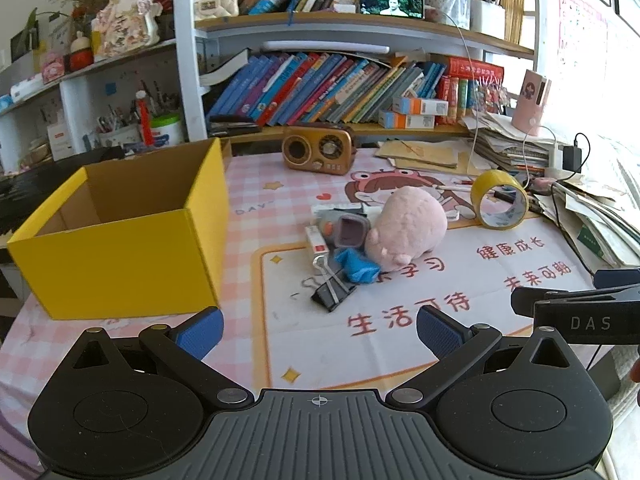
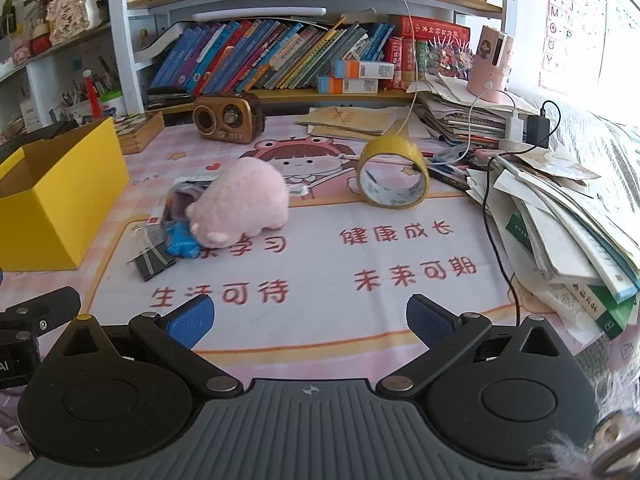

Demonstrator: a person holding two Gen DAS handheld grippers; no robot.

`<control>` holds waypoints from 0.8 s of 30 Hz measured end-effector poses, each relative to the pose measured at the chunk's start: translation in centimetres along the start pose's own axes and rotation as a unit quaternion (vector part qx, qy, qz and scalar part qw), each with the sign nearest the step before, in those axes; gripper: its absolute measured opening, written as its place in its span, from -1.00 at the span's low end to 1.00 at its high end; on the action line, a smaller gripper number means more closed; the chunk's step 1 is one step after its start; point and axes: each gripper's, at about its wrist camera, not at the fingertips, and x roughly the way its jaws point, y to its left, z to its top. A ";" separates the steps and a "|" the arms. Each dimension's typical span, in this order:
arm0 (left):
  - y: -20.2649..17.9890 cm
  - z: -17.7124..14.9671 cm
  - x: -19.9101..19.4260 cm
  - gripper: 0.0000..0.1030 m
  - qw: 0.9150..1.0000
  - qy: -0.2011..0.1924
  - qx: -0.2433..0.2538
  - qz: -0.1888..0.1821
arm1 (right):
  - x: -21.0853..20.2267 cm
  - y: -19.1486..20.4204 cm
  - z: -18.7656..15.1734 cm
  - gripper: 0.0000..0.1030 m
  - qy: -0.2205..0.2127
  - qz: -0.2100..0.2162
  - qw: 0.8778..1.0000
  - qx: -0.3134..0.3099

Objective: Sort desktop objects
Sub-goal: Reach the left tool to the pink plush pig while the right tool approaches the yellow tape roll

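A pink plush pig [image 1: 408, 226] [image 2: 244, 206] lies mid-desk on a small pile: a grey pouch [image 1: 348, 230], a blue toy [image 1: 356, 266] [image 2: 182, 242], a black binder clip [image 1: 334, 294] [image 2: 152, 262] and a small white box [image 1: 316, 240]. A yellow tape roll [image 1: 500, 200] [image 2: 394, 176] stands on edge to the right. An open yellow box [image 1: 120, 236] [image 2: 52, 196] sits at the left. My left gripper [image 1: 318, 328] is open, near the front edge beside the box. My right gripper [image 2: 310, 318] is open over the printed mat, holding nothing.
A brown retro radio [image 1: 318, 152] [image 2: 228, 114] stands at the back. Stacks of papers and books [image 2: 560, 216] with cables crowd the right edge. Bookshelves line the rear. The right gripper's body [image 1: 580, 312] shows at the left view's right edge.
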 end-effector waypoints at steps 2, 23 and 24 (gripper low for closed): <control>-0.7 0.4 0.7 1.00 1.000 0.004 0.001 -0.001 | 0.6 -0.8 0.5 1.00 0.003 -0.001 1.000 0.001; -6.8 4.3 7.5 1.00 0.999 0.034 0.023 0.025 | 7.6 -8.2 5.2 1.00 0.012 0.008 1.000 0.020; -7.2 4.5 7.8 1.00 0.999 0.035 0.029 0.030 | 7.9 -8.5 5.5 1.00 0.010 0.008 1.000 0.021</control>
